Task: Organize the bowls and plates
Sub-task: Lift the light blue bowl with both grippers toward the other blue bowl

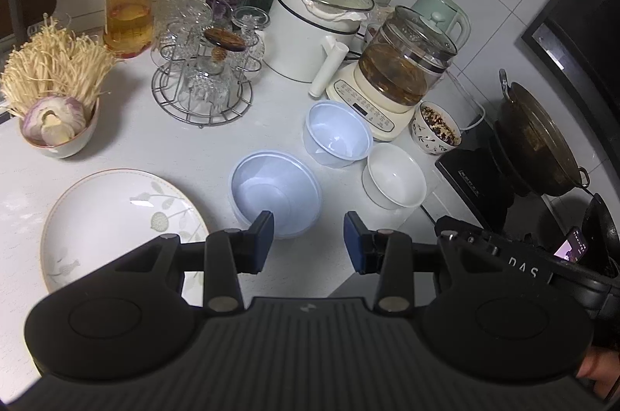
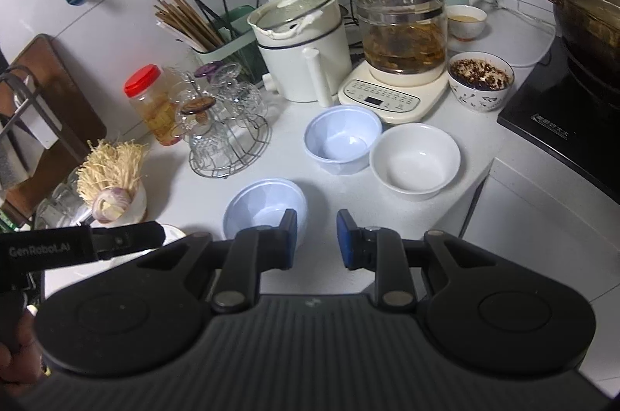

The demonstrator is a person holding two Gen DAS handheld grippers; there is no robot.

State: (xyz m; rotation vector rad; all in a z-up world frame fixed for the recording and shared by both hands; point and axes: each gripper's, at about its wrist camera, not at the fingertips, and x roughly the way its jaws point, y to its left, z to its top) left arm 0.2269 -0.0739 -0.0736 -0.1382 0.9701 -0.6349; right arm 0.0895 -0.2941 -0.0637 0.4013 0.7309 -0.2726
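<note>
Partly hidden: plate (image 1: 116,217) under left claw (image 1: 308,240) | both claws agape, empty | right claw (image 2: 317,236)

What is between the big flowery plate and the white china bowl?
A pale blue plastic bowl sits between the leaf-patterned plate and the white ceramic bowl, best seen from the left wrist view.
</note>
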